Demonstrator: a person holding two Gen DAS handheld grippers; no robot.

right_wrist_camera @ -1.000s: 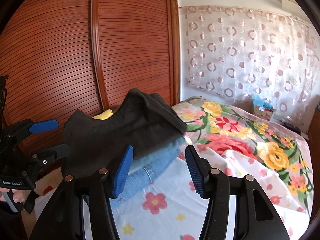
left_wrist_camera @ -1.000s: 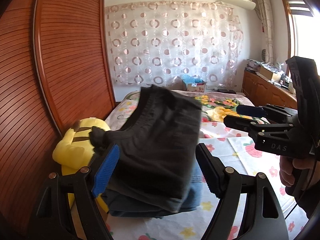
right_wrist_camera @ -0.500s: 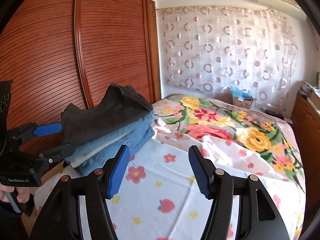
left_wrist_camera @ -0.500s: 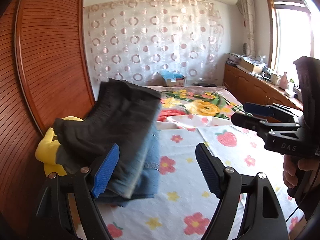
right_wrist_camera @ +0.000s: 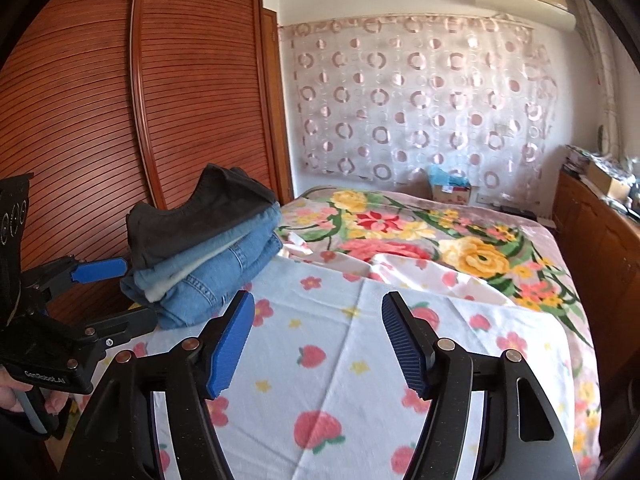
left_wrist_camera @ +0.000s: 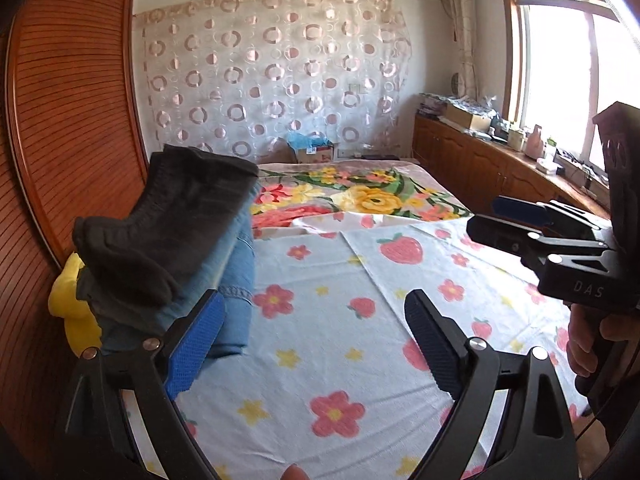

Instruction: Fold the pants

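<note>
Change since one second ago: both grippers have drawn back from the stack, which then filled the left wrist view between the fingers and now lies off at ten o'clock.

Item 1: folded dark charcoal knit pants [left_wrist_camera: 168,232], ribbed waistband, soft and slumping, topmost on a pile of folded blue denim jeans [right_wrist_camera: 224,276]. The pile sits at the bed's left edge, touching the red-brown slatted wardrobe side; its long axis runs from near-left toward the far bed.

Item 2: left gripper [left_wrist_camera: 312,340], black frame, blue textured pads, jaws spread wide, holding nothing. It is judged the nearer tool, the pile just beside its left finger.

Item 3: right gripper [right_wrist_camera: 318,340], same make, jaws spread, empty; the pile is at ten o'clock, well apart.

Item 4: white cotton sheet printed with strawberries and flowers [right_wrist_camera: 348,360], flat, lightly creased, bare under both tools.

Item 5: yellow plush toy [left_wrist_camera: 70,304], wedged behind the pile.

Judgement: fold appears finished; no further pants visible.
</note>
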